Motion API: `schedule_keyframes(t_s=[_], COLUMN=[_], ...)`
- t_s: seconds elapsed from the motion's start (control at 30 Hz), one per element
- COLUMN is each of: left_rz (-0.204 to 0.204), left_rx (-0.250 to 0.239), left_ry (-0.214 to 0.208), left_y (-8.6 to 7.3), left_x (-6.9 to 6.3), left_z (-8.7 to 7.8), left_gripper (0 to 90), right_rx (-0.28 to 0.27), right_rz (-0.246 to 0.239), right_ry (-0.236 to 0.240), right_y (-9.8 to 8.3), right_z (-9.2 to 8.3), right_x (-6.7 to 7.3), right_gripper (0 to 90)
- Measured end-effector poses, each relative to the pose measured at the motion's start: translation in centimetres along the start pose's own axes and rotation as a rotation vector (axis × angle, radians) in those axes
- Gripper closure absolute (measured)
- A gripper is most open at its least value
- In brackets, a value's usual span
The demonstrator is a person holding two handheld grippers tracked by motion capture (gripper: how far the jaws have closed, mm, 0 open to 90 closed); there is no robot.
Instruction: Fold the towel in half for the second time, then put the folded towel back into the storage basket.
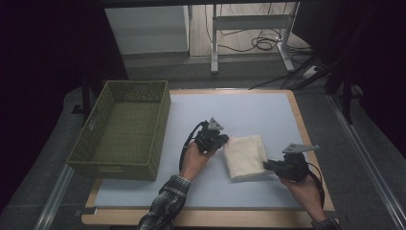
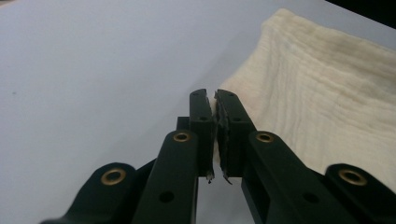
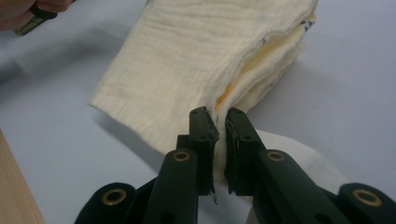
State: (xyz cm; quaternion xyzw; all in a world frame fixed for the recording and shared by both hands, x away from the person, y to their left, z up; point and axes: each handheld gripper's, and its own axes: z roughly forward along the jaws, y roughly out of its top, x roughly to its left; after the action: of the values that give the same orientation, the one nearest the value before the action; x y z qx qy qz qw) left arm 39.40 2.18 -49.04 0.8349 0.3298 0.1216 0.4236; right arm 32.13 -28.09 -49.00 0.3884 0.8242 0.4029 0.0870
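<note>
Both grippers, left gripper (image 2: 214,100) and right gripper (image 3: 216,115), clamp opposite edges of the folded cloth (image 1: 245,155); uneven lifting would likely unfold its layers or pull a thin edge free.

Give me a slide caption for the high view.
Both tools, left and right, pinch opposite edges of a folded cream cloth beside a green basket.

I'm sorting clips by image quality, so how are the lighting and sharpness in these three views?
High view: dim, black at both sides, slightly soft; the cloth and basket stay readable. Left gripper view: bright and even, the left tool sharp. Right gripper view: well lit, the cloth casting a soft shadow; the right tool clear.
</note>
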Motion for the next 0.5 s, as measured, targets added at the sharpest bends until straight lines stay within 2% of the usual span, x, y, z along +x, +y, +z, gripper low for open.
schedule_keyframes(t_s=[0.5], left_rz=[-0.002], left_rx=[-0.011], left_ry=[0.045], left_y=[0.1], left_x=[1.3], left_z=[-2.8], left_gripper=[85.6], right_rx=[-0.017], right_rz=[-0.049], right_ry=[0.030], right_y=[2.2], right_z=[1.0], right_x=[1.8], right_gripper=[82.2])
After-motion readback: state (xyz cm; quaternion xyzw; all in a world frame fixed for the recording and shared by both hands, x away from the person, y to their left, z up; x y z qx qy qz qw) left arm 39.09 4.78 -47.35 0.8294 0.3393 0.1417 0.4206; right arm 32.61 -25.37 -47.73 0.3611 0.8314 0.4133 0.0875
